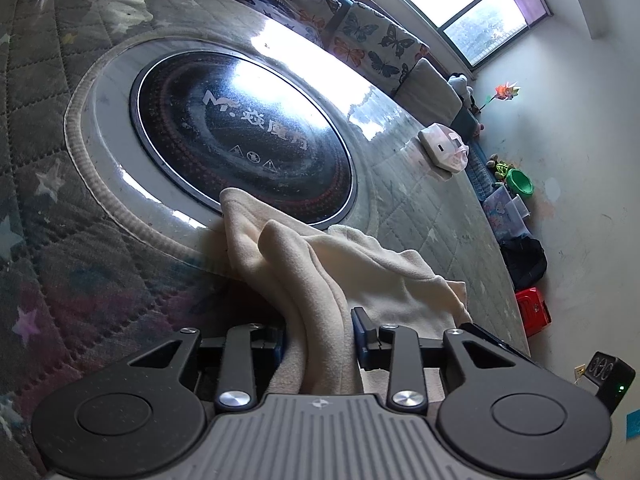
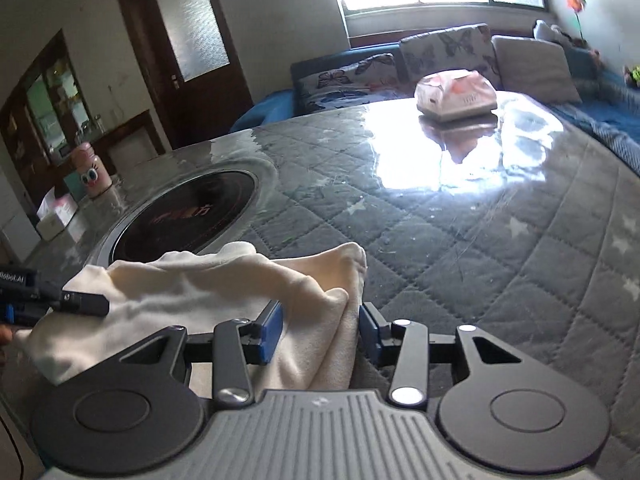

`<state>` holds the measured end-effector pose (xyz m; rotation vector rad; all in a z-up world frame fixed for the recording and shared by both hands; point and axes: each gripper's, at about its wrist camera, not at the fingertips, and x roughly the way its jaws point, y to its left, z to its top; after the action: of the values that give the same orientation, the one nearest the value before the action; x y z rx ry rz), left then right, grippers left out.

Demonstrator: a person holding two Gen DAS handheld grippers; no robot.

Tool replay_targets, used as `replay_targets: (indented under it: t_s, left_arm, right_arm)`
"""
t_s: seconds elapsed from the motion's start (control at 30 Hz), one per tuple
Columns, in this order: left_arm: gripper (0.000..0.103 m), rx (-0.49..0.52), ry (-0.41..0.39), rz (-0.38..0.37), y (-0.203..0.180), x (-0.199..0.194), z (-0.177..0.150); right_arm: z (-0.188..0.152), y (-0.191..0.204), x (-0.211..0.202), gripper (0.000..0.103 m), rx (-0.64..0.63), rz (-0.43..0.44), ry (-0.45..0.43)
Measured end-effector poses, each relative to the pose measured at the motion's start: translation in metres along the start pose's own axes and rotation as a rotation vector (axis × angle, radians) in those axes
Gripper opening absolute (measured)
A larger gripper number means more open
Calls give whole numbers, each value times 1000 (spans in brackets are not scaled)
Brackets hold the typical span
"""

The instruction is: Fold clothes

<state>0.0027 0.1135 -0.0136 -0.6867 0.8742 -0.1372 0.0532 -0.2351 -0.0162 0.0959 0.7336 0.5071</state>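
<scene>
A cream fleece garment [image 1: 320, 264] lies bunched on the glass-topped table [image 1: 420, 216], partly over the edge of the round black cooktop [image 1: 244, 136]. My left gripper [image 1: 319, 338] is shut on a thick fold of it, the cloth filling the gap between the blue pads. In the right wrist view the same cream garment [image 2: 224, 284] drapes toward the camera, and my right gripper [image 2: 320, 330] is shut on another fold. The other gripper's black finger [image 2: 80, 302] pokes in from the left, over the cloth.
A pink-and-white tissue pack [image 2: 456, 94] sits on the far side of the table. A sofa with butterfly cushions [image 2: 444, 50] runs behind it. A pink cartoon bottle [image 2: 90, 170] and boxes stand at the left. Toys, a green bowl [image 1: 520, 182] and a red box [image 1: 532, 310] line the wall.
</scene>
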Motion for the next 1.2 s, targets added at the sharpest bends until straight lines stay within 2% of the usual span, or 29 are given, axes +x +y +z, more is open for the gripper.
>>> replay_targets:
  t_s: [0.07, 0.1, 0.13, 0.23, 0.37, 0.43, 0.57, 0.6, 0.73, 0.9, 1.0, 1.2]
  left_arm:
    - [35, 0, 0, 0, 1, 0, 0]
    - [36, 2, 1, 0, 1, 0, 0]
    - [36, 3, 1, 1, 0, 0, 0]
    - [36, 4, 2, 2, 0, 0, 1]
    - [36, 11, 3, 8, -1, 0, 1]
    - [36, 16, 5, 12, -2, 0, 1]
    - [36, 26, 8, 23, -5, 1, 1]
    - [36, 29, 10, 27, -6, 1, 1]
    - [34, 47, 14, 46, -9, 1, 2]
    - [33, 71, 19, 79, -15, 0, 2]
    - [30, 97, 14, 99, -19, -1, 2]
    - [27, 164, 11, 106, -34, 1, 4]
  right_arm:
    - [0, 0, 1, 42, 10, 6, 1]
    - [0, 1, 2, 38, 12, 10, 2]
    - [1, 2, 3, 28, 14, 13, 3]
    - [1, 4, 4, 16, 22, 34, 8]
    - [1, 5, 3, 15, 31, 34, 6]
    - [1, 5, 3, 23, 31, 31, 4]
    - [1, 9, 2, 23, 19, 25, -3]
    - [0, 10, 2, 18, 16, 24, -5]
    - [0, 13, 0, 11, 4, 19, -15]
    - [3, 16, -11, 10, -4, 20, -54]
    - [6, 18, -17, 10, -6, 24, -71]
    - [10, 21, -30, 10, -22, 13, -111]
